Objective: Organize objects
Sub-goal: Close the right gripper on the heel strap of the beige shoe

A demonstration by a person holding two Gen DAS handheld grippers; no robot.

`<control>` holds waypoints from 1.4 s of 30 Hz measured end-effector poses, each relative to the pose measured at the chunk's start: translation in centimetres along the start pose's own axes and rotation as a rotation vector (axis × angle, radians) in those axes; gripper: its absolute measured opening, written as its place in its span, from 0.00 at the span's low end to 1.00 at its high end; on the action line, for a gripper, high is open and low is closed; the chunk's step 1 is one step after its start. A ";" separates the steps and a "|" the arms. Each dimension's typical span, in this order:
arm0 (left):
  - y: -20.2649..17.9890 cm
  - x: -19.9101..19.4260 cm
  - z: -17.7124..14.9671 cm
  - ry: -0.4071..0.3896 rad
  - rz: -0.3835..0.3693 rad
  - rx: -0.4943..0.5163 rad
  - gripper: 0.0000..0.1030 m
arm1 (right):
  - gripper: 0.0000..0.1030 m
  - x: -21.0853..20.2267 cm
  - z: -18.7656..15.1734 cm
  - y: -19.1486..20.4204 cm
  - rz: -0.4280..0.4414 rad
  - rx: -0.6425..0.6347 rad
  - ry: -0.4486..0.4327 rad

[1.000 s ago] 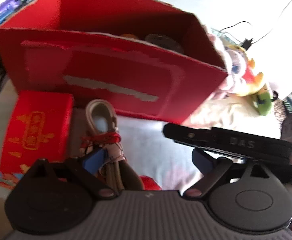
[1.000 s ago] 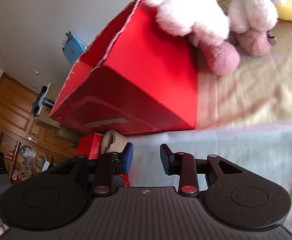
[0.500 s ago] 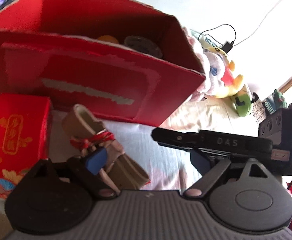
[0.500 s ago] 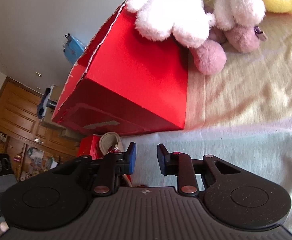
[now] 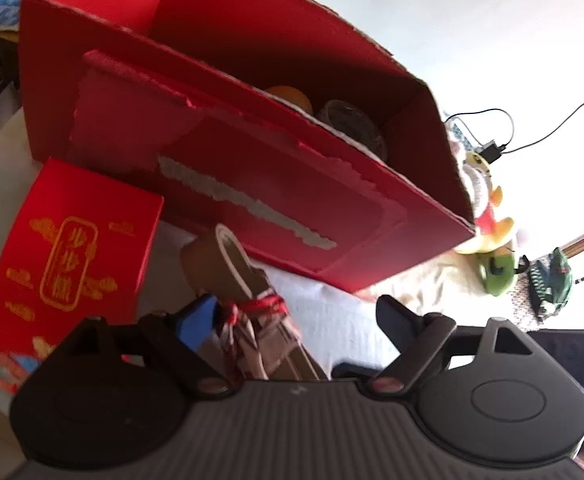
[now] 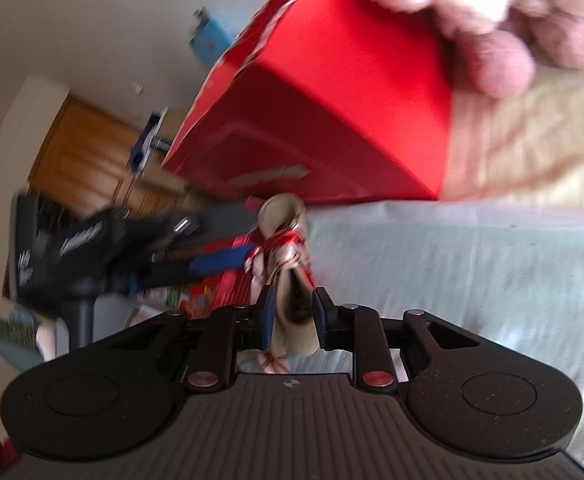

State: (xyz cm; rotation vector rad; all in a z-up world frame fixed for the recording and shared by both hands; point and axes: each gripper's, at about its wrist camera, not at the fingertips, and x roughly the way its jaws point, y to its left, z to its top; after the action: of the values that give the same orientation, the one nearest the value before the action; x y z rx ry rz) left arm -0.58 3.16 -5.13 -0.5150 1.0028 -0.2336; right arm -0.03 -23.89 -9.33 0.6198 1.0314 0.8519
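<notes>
Gripping tied scroll [image 6: 288, 280] w/ right gripper [image 6: 292, 316]; left gripper [image 5: 292, 320] open; big red box [image 5: 252, 184] ahead, scroll not yet in.

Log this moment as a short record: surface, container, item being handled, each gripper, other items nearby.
surface: bed with pale sheet
container: large red box, open top, two round items inside, not identifiable
item handled: tan roll tied with red string, lying in front of the box
left gripper: open, fingers either side of the roll
right gripper: fingers close around the roll's near end; contact unclear from blur
nearby: small red box with gold print left of the roll; plush toys beside the large box
</notes>
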 end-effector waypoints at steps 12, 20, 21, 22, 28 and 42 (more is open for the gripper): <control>0.7 0.7 0.3 0.039 0.098 0.005 0.83 | 0.24 0.6 -0.3 0.9 0.083 -0.042 0.043; 0.2 2.1 0.4 0.051 0.146 0.021 0.79 | 0.16 1.4 0.0 1.8 0.089 -0.050 0.069; 0.1 2.1 0.3 0.053 0.145 0.025 0.78 | 0.11 1.4 -0.1 1.8 0.089 -0.047 0.076; 0.0 2.2 0.3 0.055 0.146 0.033 0.76 | 0.09 1.5 -0.2 1.7 0.099 -0.039 0.089; -1.3 2.5 -0.9 0.090 0.093 0.089 0.62 | 0.03 1.5 -1.3 2.5 0.134 -0.030 0.109; 0.1 -0.2 0.1 0.034 0.082 0.085 0.73 | 0.24 -4.4 -1.6 1.8 -0.094 -0.150 -0.045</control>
State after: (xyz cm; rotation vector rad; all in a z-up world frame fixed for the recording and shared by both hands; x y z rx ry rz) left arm -0.63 3.33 -5.01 -0.3931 1.0399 -0.2114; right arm -3.18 -26.50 -6.43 0.4578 0.9388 0.8209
